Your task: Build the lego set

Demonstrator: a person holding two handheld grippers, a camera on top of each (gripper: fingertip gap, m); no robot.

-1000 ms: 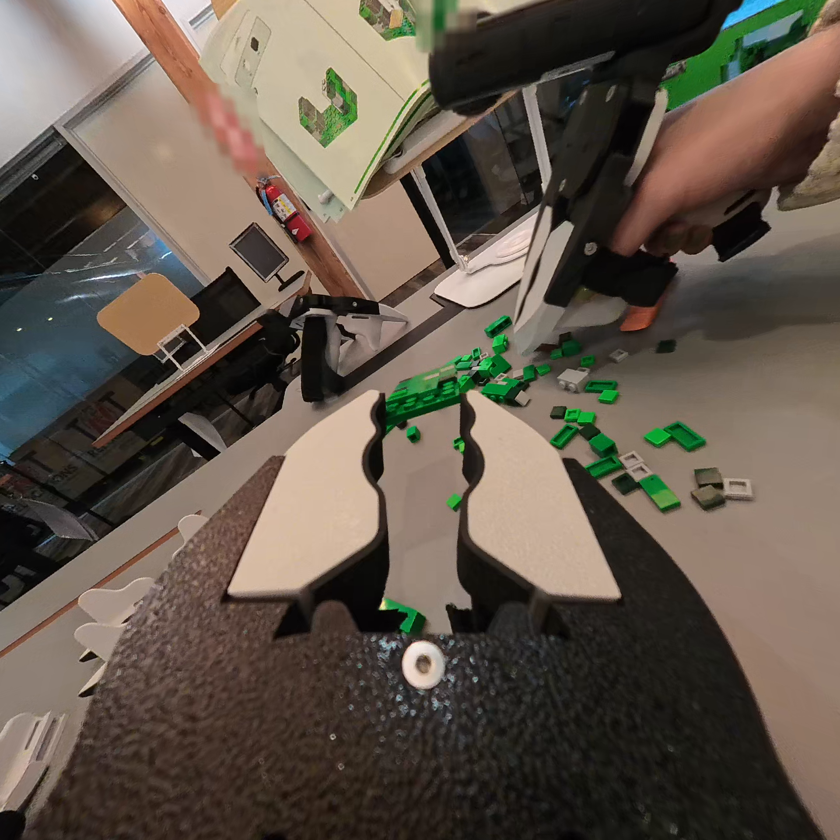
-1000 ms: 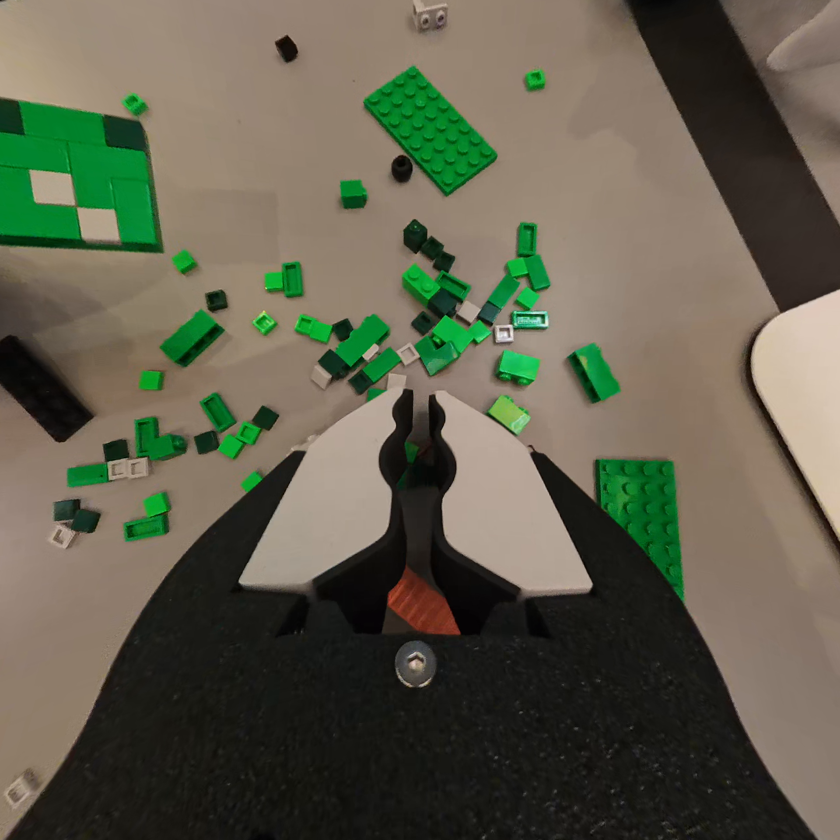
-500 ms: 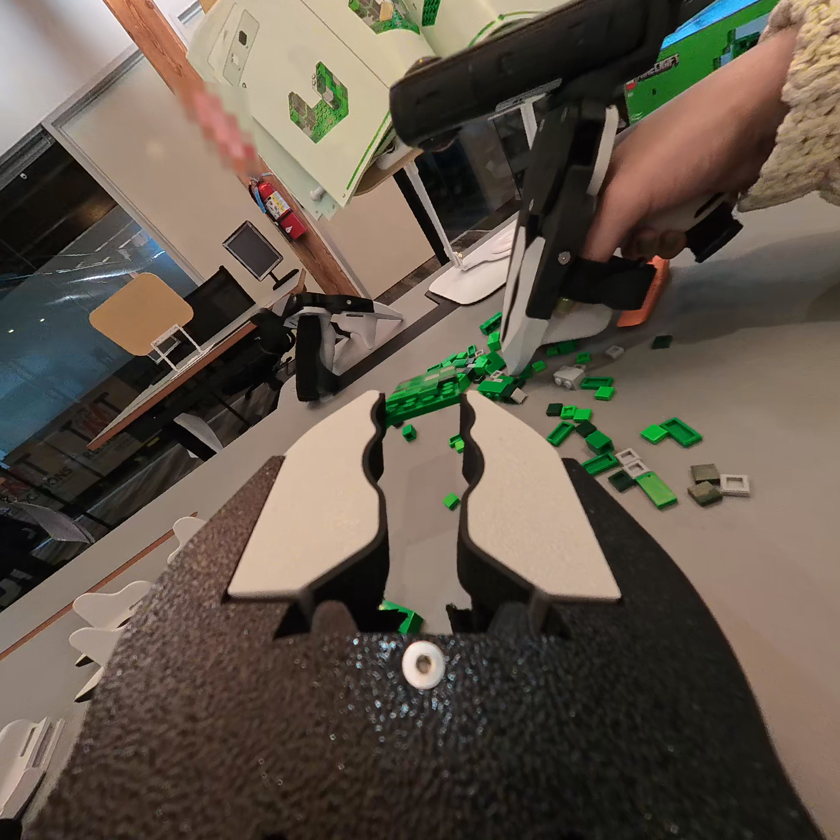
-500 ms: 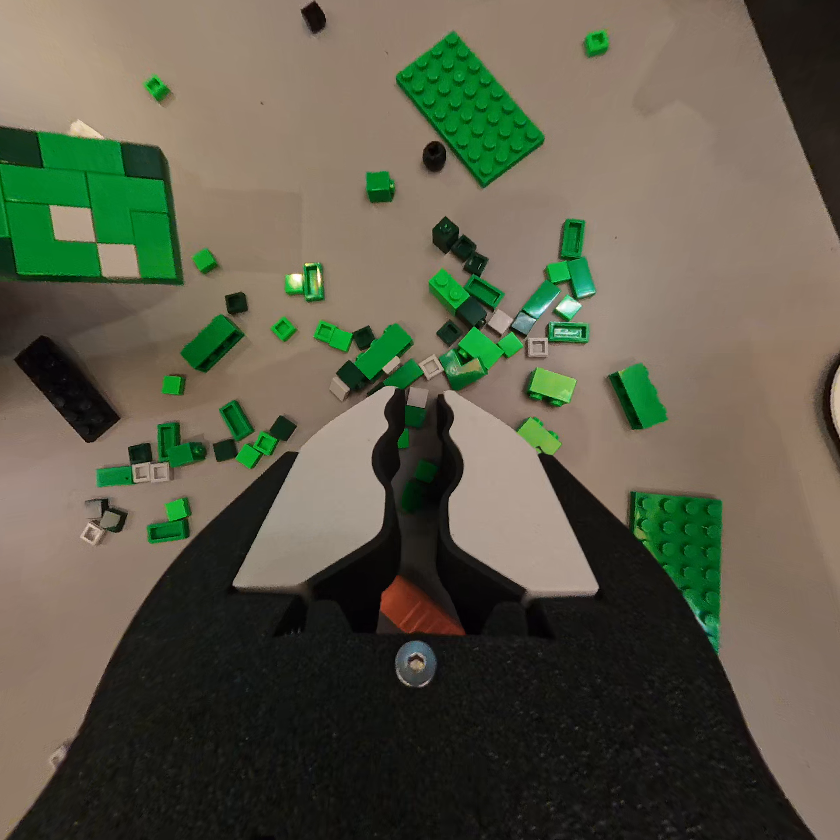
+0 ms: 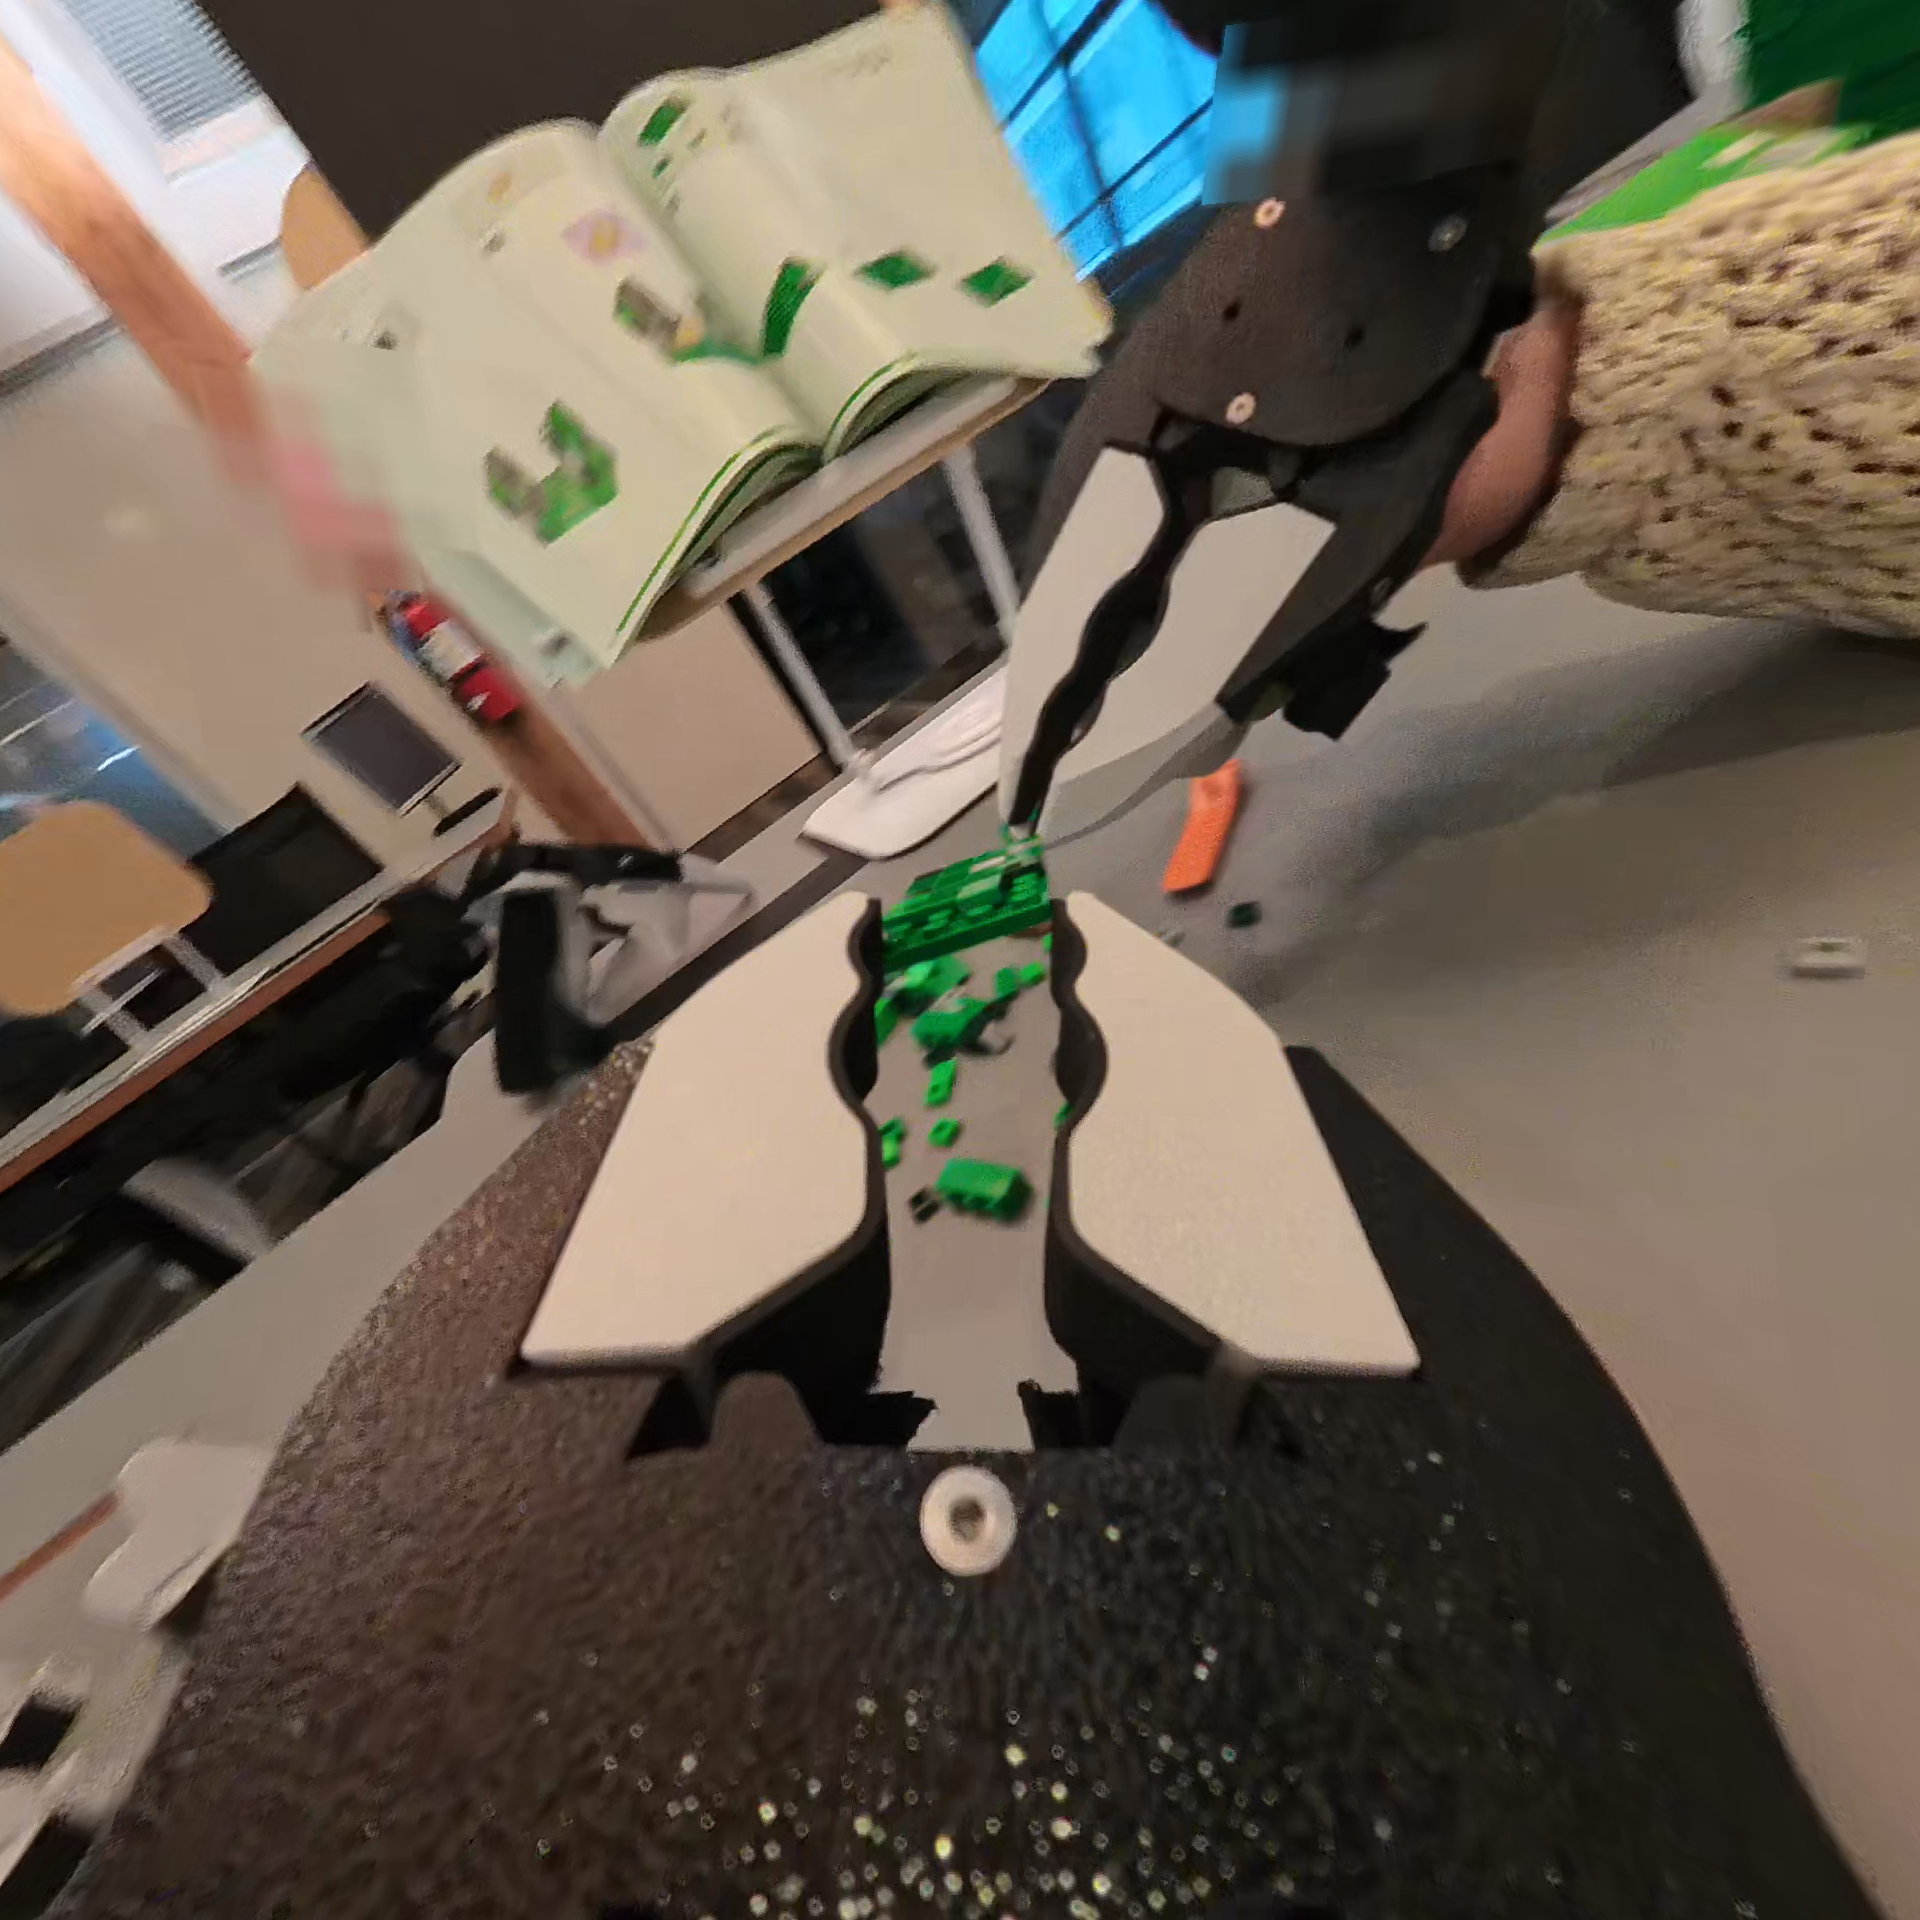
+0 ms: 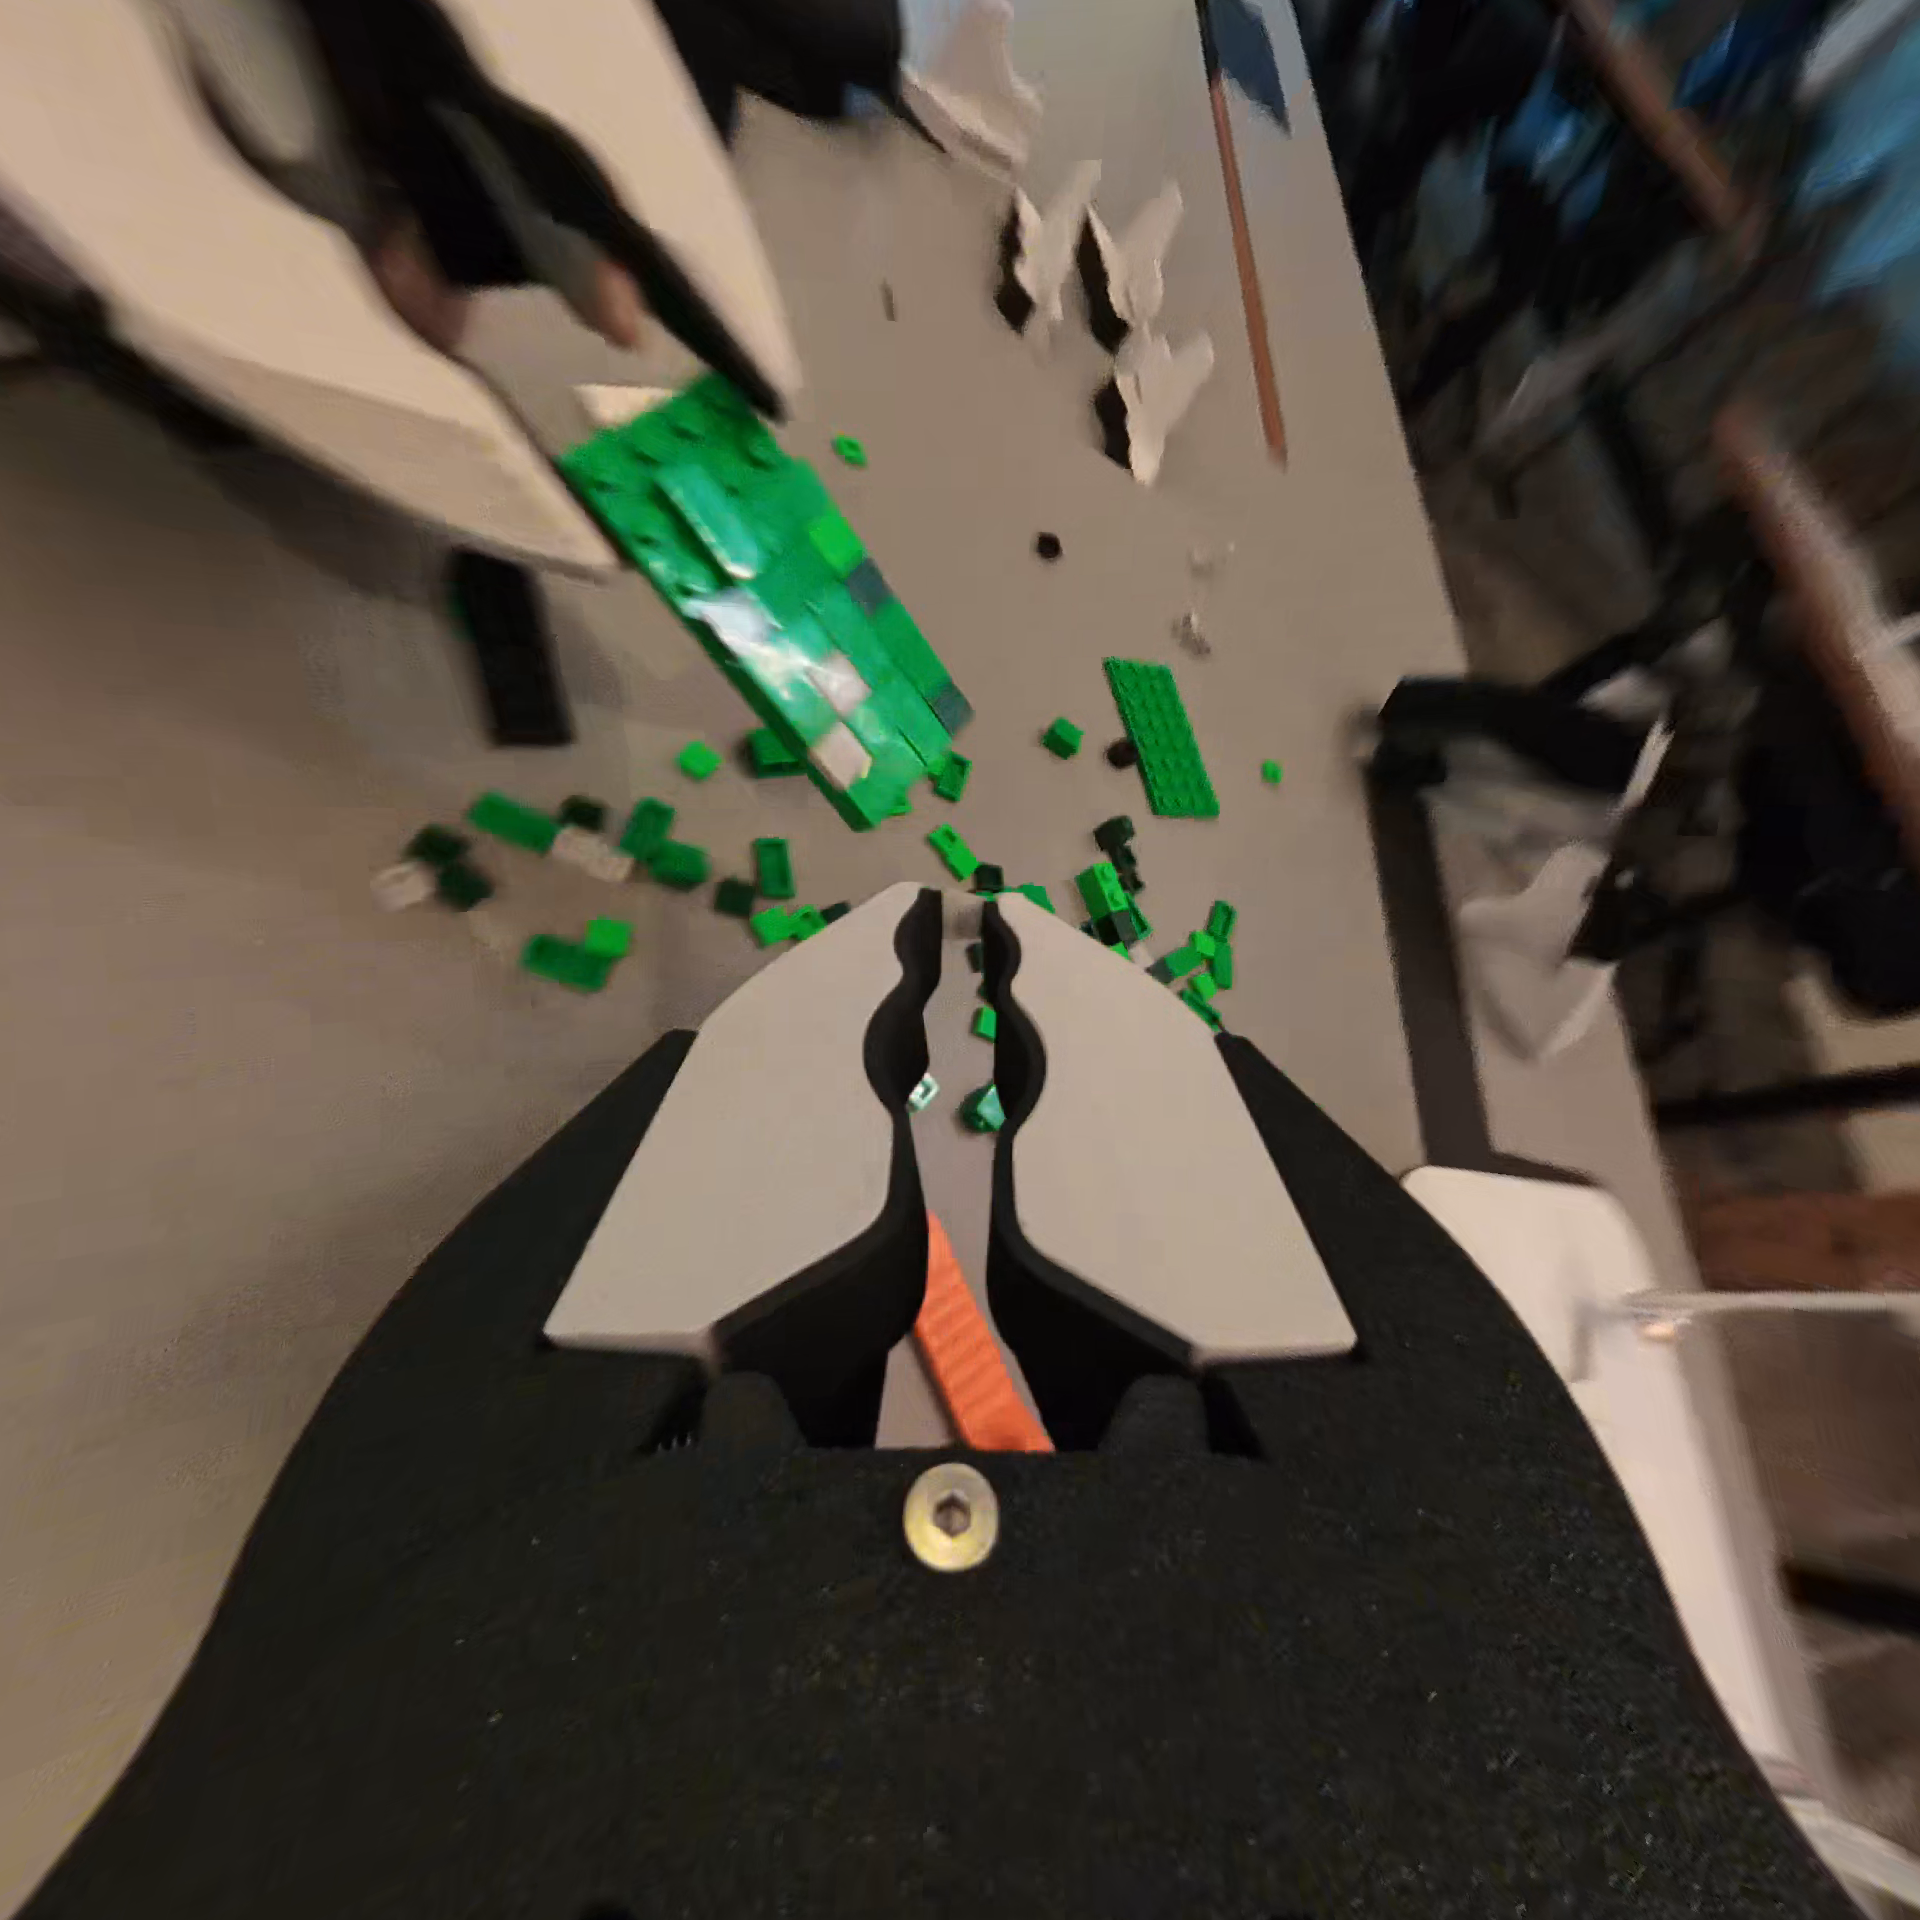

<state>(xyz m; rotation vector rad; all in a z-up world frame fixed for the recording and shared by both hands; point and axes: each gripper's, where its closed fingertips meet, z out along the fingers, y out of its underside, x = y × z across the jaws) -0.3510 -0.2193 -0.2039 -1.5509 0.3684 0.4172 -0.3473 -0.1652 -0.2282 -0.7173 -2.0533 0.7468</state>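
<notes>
The left gripper (image 5: 961, 925) at frame centre has matt pale fingers (image 5: 727, 1164) on a rough, speckled black plastic body. The green built plate (image 6: 764, 613) upper left of centre is glossy plastic catching glare. The orange tool (image 6: 971, 1351) at lower centre is ribbed. The sleeve (image 5: 1745, 395) upper right is nubbly knitted cloth; the booklet (image 5: 665, 312) upper left, matt paper; the table (image 5: 1610, 935), smooth matt grey
</notes>
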